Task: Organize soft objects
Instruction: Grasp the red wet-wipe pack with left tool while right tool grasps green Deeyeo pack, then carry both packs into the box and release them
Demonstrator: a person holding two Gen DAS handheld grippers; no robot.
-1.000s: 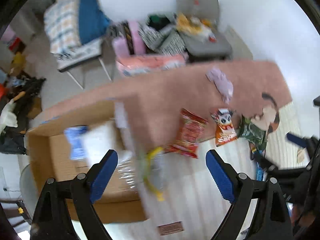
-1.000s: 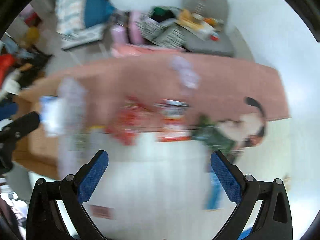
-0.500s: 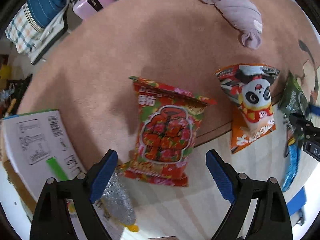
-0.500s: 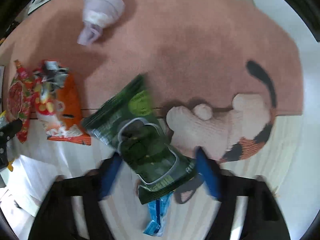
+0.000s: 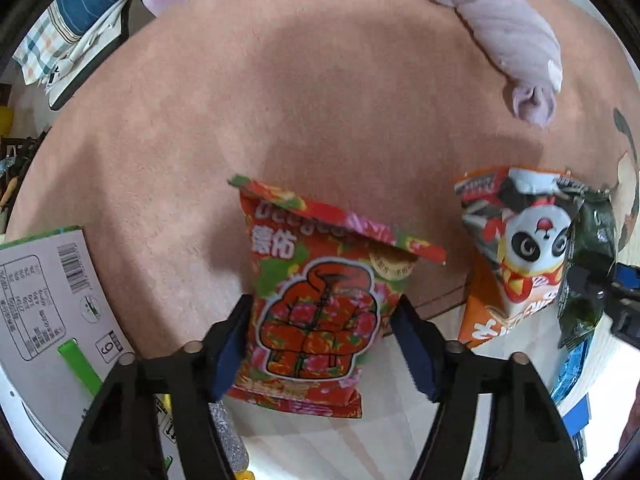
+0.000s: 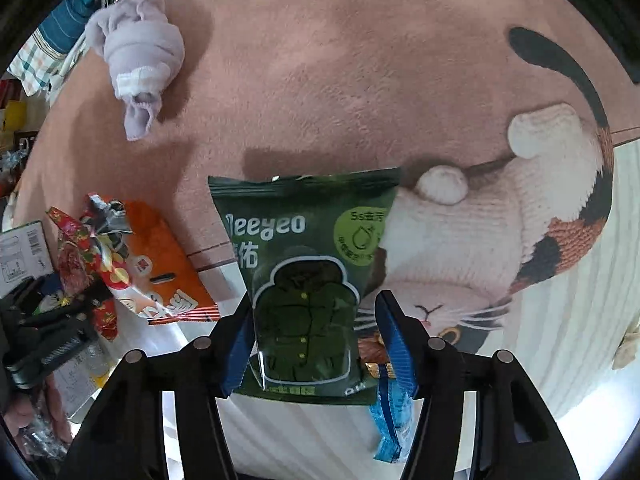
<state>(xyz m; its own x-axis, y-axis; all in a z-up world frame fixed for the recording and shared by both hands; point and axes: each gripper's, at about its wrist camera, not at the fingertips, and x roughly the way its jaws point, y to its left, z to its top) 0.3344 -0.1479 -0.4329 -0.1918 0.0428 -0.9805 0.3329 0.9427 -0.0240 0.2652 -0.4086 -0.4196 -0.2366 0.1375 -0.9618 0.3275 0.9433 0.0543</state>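
1. My left gripper (image 5: 322, 342) straddled the glossy red floral packet (image 5: 320, 300) at the rug's edge, jaws narrowed, contact unclear.
2. My right gripper (image 6: 312, 344) flanked the dark green pouch (image 6: 304, 280) likewise; its long axis ran straight ahead.

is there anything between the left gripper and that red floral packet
Nothing visible. The left gripper already straddles the red floral packet, one finger at each side edge. The panda packet lies clear to its right.

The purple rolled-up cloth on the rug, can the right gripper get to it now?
Probably not right away. The right gripper has its fingers around the green packet, and the purple cloth lies apart, far up on the pink rug.
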